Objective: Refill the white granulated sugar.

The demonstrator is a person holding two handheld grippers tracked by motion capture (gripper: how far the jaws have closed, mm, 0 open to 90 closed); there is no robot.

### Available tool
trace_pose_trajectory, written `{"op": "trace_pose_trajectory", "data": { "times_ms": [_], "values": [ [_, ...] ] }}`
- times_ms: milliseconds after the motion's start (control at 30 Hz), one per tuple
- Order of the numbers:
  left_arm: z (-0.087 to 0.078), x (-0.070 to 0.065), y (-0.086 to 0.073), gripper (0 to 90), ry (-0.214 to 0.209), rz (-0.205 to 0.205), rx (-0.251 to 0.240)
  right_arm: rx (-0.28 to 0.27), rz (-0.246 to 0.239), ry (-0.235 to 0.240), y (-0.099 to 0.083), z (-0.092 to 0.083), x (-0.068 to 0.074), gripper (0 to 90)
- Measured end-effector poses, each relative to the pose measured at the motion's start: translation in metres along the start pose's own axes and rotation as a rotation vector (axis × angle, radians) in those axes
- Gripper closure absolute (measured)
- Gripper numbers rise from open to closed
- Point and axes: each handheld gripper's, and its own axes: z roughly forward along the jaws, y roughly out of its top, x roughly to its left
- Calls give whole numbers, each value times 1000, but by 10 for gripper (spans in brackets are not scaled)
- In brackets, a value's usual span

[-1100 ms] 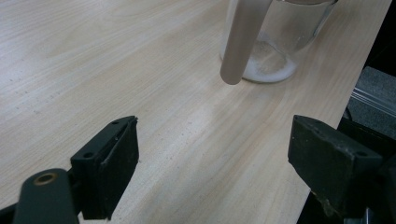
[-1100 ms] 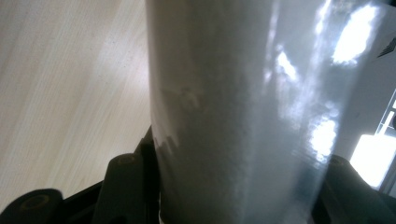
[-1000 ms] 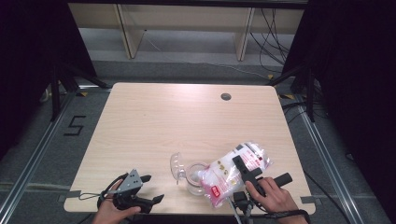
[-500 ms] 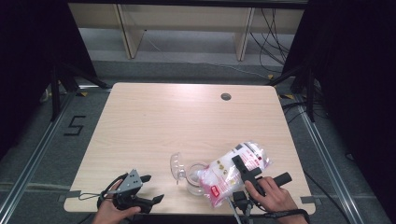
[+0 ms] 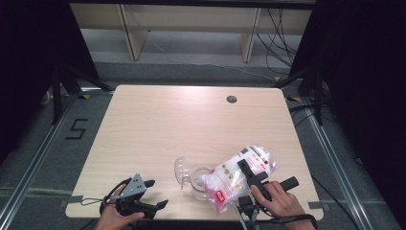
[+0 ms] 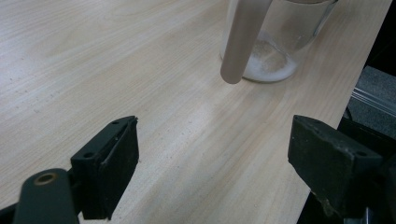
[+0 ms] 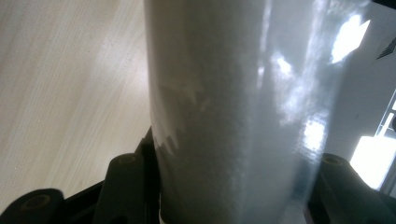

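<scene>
Clear plastic bag of white powder with a red-and-white label (image 5: 239, 175) lies tilted near the front right corner of the pale wooden table (image 5: 191, 124), its lower end reaching over the rim of a clear glass jar (image 5: 198, 182). The right gripper (image 5: 251, 175) is clamped across the bag's middle; in the right gripper view the bag (image 7: 233, 116) stands between the two black jaws, which press on it from both sides. The person's right hand (image 5: 280, 201) grips that gripper at the front edge of the table.

The jar stands upright just left of the bag, close to the front edge, with a thin layer of white powder on its bottom, seen in the left gripper view (image 6: 275, 42). A clear hinged lid (image 5: 180, 170) stands open on the jar's left side.

Well apart to the left, near the front left corner, the left gripper (image 5: 153, 194) rests in the person's left hand (image 5: 115, 218), a grey three-cornered plate on top. Its jaws are spread wide with nothing between them, bare tabletop (image 6: 201, 154) showing in the gap.

A small round dark hole (image 5: 231, 99) sits in the table near its far right corner.
</scene>
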Motion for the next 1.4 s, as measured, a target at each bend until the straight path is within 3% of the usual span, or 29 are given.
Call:
{"op": "trace_pose_trajectory", "data": {
  "times_ms": [567,700,733,800,900,933,1033,1067,1133,1200,1233,1300,1333,1367,1400],
  "values": [
    [0,0,0,163,0,-2,-1,-2,5,4,0,1,-1,513],
    [0,0,0,163,1,0,0,-3,-8,2,1,1,-2,513],
    [0,0,0,163,1,-1,0,-15,-32,-3,1,2,-4,513],
    [0,-1,-1,163,4,-24,-1,-14,-32,-7,1,2,-4,513],
    [0,0,0,163,2,0,-1,-16,-33,-16,1,1,-4,513],
    [0,-1,-1,163,5,-23,-2,-4,-15,-7,0,1,-3,514],
    [0,-1,-1,162,4,-22,-2,-1,-15,-8,0,0,-3,514],
    [0,-1,-1,163,5,-23,-2,4,5,-5,0,0,-1,514],
    [0,0,0,163,2,6,-2,10,17,-6,-1,0,0,514],
    [0,0,0,163,2,4,-1,2,-3,-8,0,0,-2,515],
    [0,-1,0,163,1,-21,3,1,-10,-11,0,0,-3,515],
    [0,-1,0,162,2,-22,2,4,7,-5,0,0,-1,516],
    [-1,-1,0,163,1,-18,2,4,8,-5,0,0,-1,516],
    [-1,1,0,163,-1,13,7,1,3,-5,0,0,-2,516],
    [0,-1,-1,163,1,-25,2,1,2,-7,0,0,-1,516]
  ]
}}
